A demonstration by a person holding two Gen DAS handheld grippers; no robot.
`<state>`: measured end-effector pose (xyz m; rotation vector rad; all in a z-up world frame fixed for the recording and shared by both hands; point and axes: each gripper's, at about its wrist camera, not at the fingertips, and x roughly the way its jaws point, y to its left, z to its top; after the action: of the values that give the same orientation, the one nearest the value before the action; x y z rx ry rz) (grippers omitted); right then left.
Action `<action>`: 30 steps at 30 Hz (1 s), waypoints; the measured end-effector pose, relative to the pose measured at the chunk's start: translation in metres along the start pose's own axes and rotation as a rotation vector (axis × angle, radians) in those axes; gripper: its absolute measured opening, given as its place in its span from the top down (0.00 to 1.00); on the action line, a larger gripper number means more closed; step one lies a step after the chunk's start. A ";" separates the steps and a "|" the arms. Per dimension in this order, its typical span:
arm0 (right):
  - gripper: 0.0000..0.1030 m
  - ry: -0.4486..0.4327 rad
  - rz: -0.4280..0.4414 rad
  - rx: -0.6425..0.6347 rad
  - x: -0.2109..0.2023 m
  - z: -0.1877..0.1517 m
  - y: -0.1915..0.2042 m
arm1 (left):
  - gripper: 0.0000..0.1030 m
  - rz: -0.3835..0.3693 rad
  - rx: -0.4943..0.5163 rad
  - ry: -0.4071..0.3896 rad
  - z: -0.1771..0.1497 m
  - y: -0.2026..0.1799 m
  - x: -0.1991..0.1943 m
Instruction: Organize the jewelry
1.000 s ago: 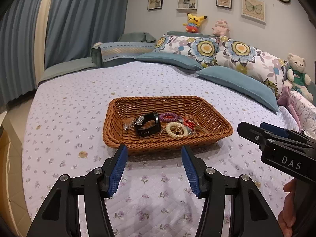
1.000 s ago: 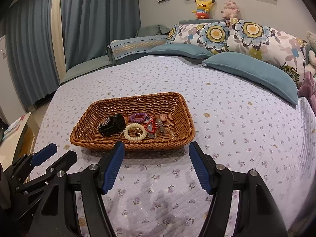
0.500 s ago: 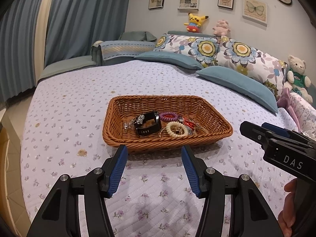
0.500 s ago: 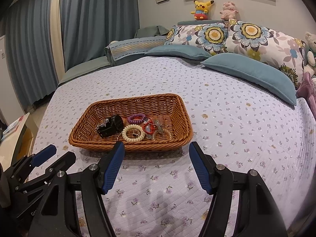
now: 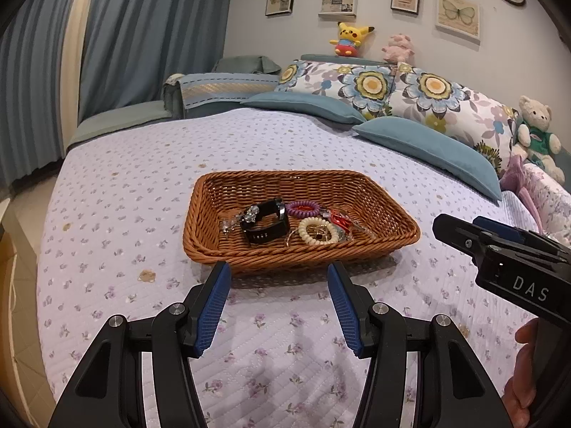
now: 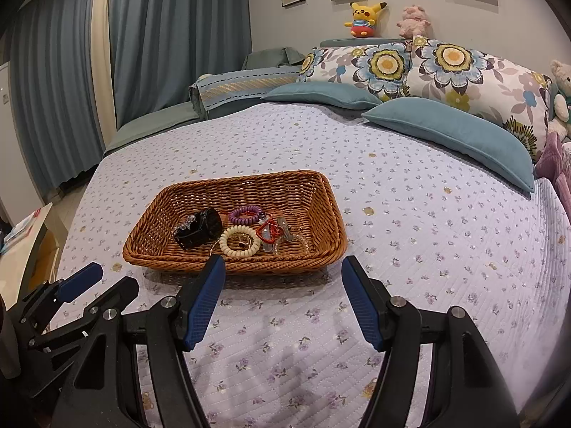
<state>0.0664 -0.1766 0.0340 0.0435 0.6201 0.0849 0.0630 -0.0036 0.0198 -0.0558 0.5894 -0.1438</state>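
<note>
A brown wicker basket (image 5: 214, 192) sits on the bed and also shows in the right wrist view (image 6: 321, 192). In it lie a black watch (image 5: 266, 226), a purple coil band (image 5: 303, 208), a cream coil band (image 5: 319, 230), a red piece (image 5: 337, 218) and clear beads (image 5: 235, 219). My left gripper (image 5: 278, 274) is open and empty, just short of the basket's near rim. My right gripper (image 6: 283, 267) is open and empty, near the basket's near right corner, and shows at the right in the left wrist view (image 5: 499, 246).
The basket rests on a lilac flowered quilt (image 5: 285, 339). Blue cushions (image 5: 428, 149) and flowered pillows (image 5: 392, 89) line the far side. A teddy bear (image 5: 535, 132) sits at the right. Curtains (image 5: 142, 35) hang at the left, where the bed edge drops to the floor.
Both grippers have drawn back slightly and tilted up a little; the basket sits a bit lower in both views. Both grippers stay open and the jewelry has not moved.
</note>
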 end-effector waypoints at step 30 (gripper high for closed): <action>0.32 -0.002 -0.001 -0.010 -0.001 -0.001 0.001 | 0.44 0.032 0.031 -0.018 -0.001 -0.006 -0.006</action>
<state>0.0652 -0.1753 0.0340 0.0340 0.6177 0.0871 0.0573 -0.0086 0.0228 -0.0171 0.5700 -0.1212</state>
